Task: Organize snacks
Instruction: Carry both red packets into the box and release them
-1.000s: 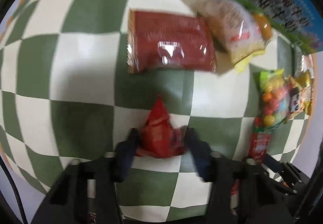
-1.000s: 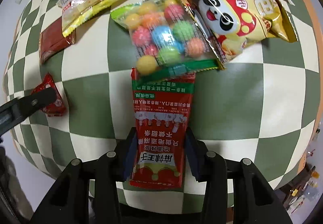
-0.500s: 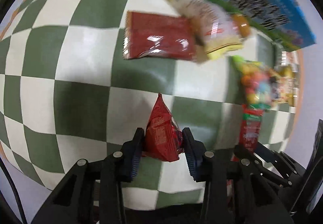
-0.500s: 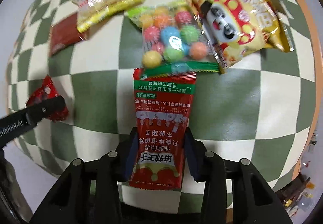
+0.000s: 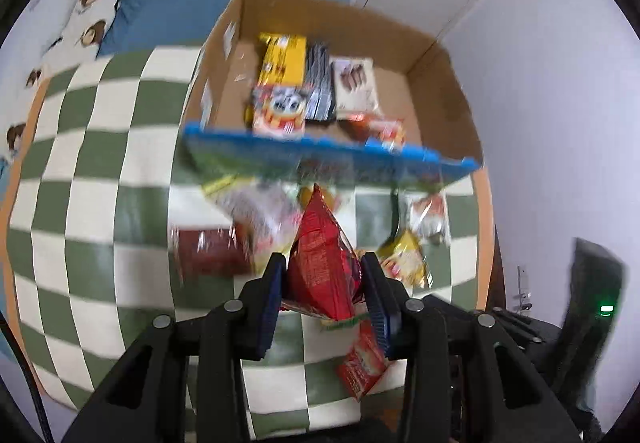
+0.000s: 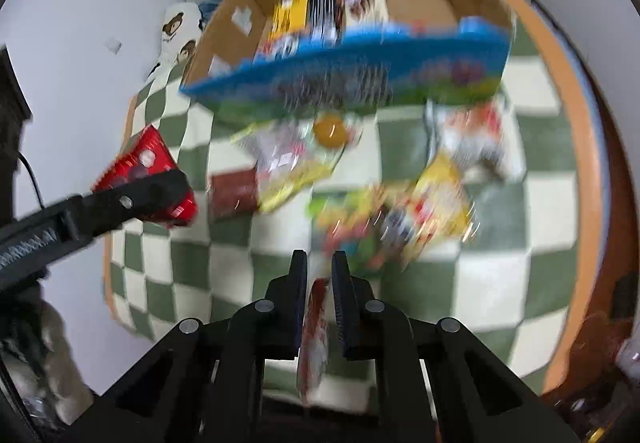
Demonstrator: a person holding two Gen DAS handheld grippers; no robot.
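Checked cloth (image 5: 100, 171), green and white, covers the table and carries the loose snacks. Cardboard box (image 5: 440, 83) stands at the far edge, open top, already holding several packets; in the left wrist view it sits at 12 o'clock from the jaws, in the right wrist view at 12 to 1 o'clock. A flat blue carton (image 5: 328, 155) leans along the box's near wall, so it lies between both grippers and the opening. Loose pile on the cloth just in front of it, blurred: a dark red flat pack (image 5: 212, 251), a yellow bag (image 6: 444, 199), a pale packet with an orange ball (image 6: 330, 129). Left gripper (image 5: 326, 283): jaws pressed onto a puffy red snack bag (image 5: 320, 263), bag standing up between the pads, pointed end aimed at 12 o'clock toward the box. Right gripper (image 6: 320, 275): jaws nearly together, pinching a thin red sachet (image 6: 314, 331) edge-on, long axis running along the fingers, most of it hanging back under the gripper. Both packets look clear of the cloth. Judgement: next move is carry-and-drop into the box; neither hand is plainly nearer. Both must pass over the blue carton's top edge before releasing. The sachet's trailing end is what could snag there.
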